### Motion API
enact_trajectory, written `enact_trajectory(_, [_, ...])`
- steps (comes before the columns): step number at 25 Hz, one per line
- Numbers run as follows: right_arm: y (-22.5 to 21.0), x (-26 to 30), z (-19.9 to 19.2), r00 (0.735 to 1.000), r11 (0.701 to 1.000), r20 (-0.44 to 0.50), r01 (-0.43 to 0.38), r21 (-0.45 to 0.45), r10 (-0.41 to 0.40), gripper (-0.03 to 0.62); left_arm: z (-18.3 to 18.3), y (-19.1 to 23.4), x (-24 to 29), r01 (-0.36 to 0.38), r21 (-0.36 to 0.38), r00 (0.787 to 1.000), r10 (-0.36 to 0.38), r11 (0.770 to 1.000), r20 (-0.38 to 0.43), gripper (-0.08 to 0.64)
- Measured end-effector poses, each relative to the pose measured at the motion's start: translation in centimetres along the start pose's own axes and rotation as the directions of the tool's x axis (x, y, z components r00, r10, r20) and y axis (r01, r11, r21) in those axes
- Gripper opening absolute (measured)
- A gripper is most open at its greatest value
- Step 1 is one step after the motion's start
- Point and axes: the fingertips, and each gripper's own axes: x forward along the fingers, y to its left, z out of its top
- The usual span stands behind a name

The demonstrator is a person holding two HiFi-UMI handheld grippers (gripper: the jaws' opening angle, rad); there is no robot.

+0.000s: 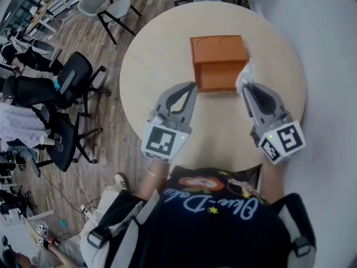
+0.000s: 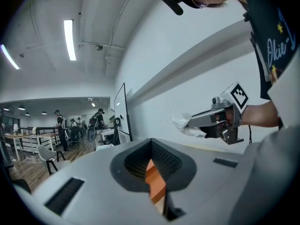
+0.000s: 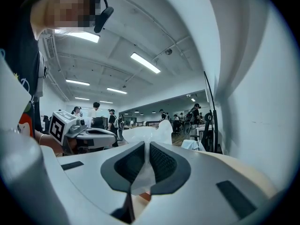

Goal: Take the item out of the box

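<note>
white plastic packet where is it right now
Head view, right side: the white plastic packet is pinched in the right gripper, just off the orange box's near right corner.

- Bright, even light from ceiling strip lamps point(image 2: 69, 39); faint shadows on the round table point(image 1: 139, 82).
- Gripper views bend strongly, with black corners.
- The left gripper point(image 2: 151, 142) looks soft up close.
</note>
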Motion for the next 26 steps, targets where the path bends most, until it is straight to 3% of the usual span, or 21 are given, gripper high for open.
enact_trajectory(26, [0.82, 0.28, 0.87, 1.0, 1.0, -0.004, -0.025, -0.014, 0.025, 0.031, 0.32, -0.11, -0.55, -0.002, 0.029, 1.0, 0.002, 1.0, -0.012, -0.015])
